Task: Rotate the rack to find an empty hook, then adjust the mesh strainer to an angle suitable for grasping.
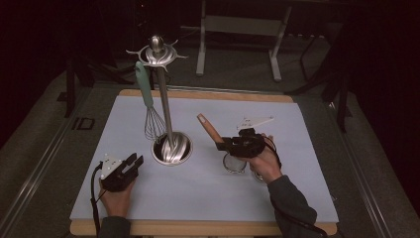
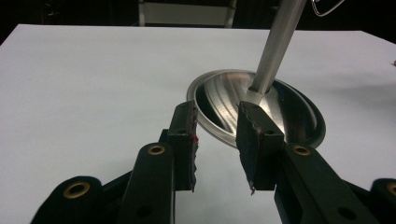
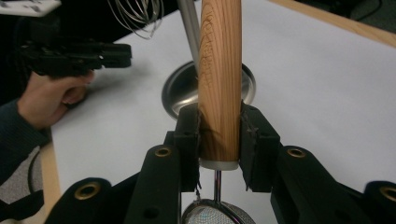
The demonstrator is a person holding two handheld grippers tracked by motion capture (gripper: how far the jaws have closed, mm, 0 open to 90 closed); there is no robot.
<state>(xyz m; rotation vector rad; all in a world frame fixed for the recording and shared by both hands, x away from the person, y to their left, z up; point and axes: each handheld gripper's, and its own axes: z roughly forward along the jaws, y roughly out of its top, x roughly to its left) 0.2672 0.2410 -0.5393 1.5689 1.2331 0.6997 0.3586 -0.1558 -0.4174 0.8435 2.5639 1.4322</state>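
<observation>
A: Utensils counted: one wood-handled mesh strainer [image 3: 219,79], pinched at its handle by the right gripper [image 3: 219,140] above the white mat [image 1: 208,183].

B: One teal-handled wire whisk [image 1: 148,106] is hung on one steel stand [image 1: 166,106]; the left gripper [image 2: 217,140] is held spread, empty.

Overhead cam facing fwd/down; two close gripper cams, shared stand base [image 2: 261,112].

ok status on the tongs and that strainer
Right tongs shut on strainer's wooden handle. Left tongs open, empty, facing stand base. Whisk hangs on stand.
</observation>
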